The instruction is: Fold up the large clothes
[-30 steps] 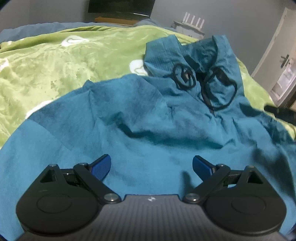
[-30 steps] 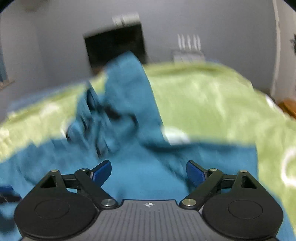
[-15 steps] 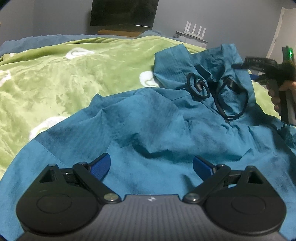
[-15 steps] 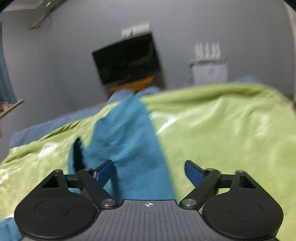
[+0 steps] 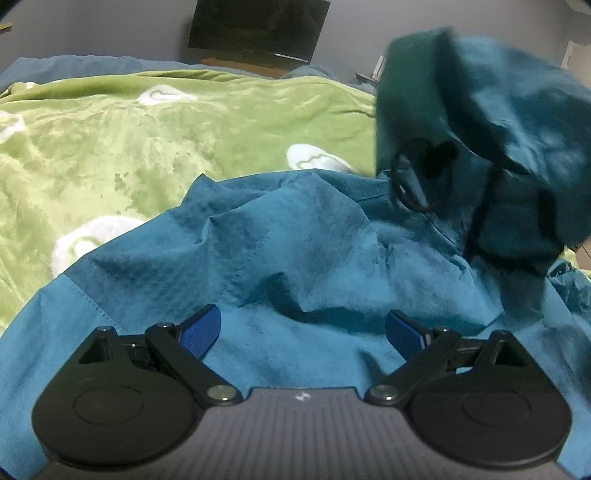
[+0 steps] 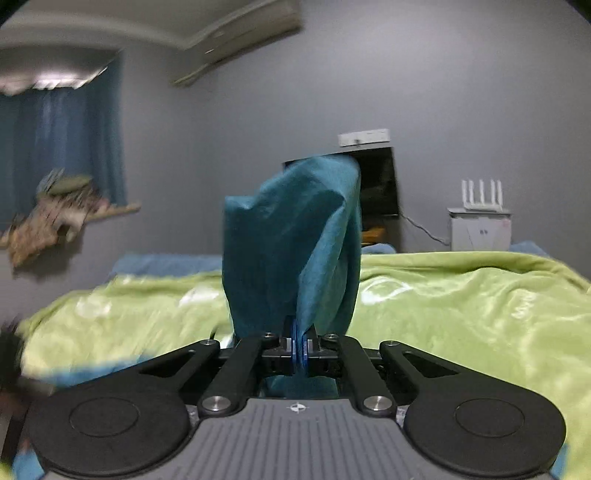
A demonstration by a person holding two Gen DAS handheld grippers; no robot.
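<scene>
Right at the front of the left wrist view, the left gripper (image 5: 303, 328) hangs with its 2 blue pads (image 5: 201, 328) wide apart. Nothing is between them. Just under and past them lies the big teal cloth jacket (image 5: 295, 251), the thing to be folded. It is spread out in soft wrinkles on the fuzzy green blanket with white shapes (image 5: 129, 147) that covers the bed. The blanket shows bare beyond the jacket's far edge.

Farther along the jacket, its teal hood part (image 5: 480, 110) is lifted off the blanket and looks blurry. A thin black cord (image 5: 406, 181) dangles in loops from it. Past the blanket, a flat black screen (image 5: 258, 29) hangs on the grey wall.

Now to the right wrist view. Up close, the right gripper (image 6: 299, 350) has its 2 blue pads pressed tight together, and they pinch a fold of the teal jacket (image 6: 295, 240). The cloth stands up from the pads like a tall bump, above the green blanket (image 6: 461, 302). A little more teal cloth sits low at the near left of the blanket, but it is too blurry to tell more.

Behind the blanket stand a white box with 4 white sticks on top (image 6: 480, 221), blue curtains (image 6: 59, 140) and a long white air cooler (image 6: 236, 40) high on the wall.
</scene>
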